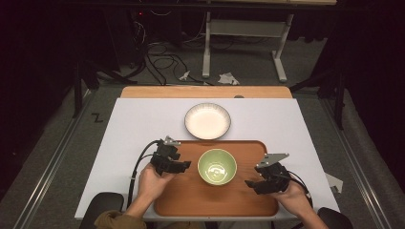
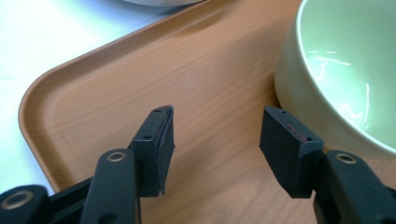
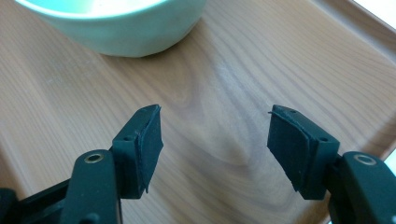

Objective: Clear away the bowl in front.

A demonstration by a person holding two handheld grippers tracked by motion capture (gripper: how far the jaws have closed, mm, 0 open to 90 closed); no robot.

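Note:
A pale green bowl point(image 1: 217, 166) stands empty in the middle of a wooden tray point(image 1: 191, 193). My left gripper point(image 1: 184, 165) hovers over the tray just left of the bowl, jaws open with nothing between them. The left gripper view has the green bowl point(image 2: 341, 70) close at the right, beyond my left gripper point(image 2: 217, 135). My right gripper point(image 1: 250, 183) is over the tray's right part, below and right of the bowl, also open and empty. In the right gripper view the green bowl point(image 3: 126, 28) sits at top left, ahead of my right gripper point(image 3: 215, 135), over the tray point(image 3: 224, 84).
A white ribbed bowl point(image 1: 207, 120) sits on the white tabletop point(image 1: 138, 119) just behind the tray. A wooden board edge point(image 1: 205, 91) runs along the table's far side. Cables, paper scraps and a desk frame point(image 1: 239, 43) lie on the floor beyond.

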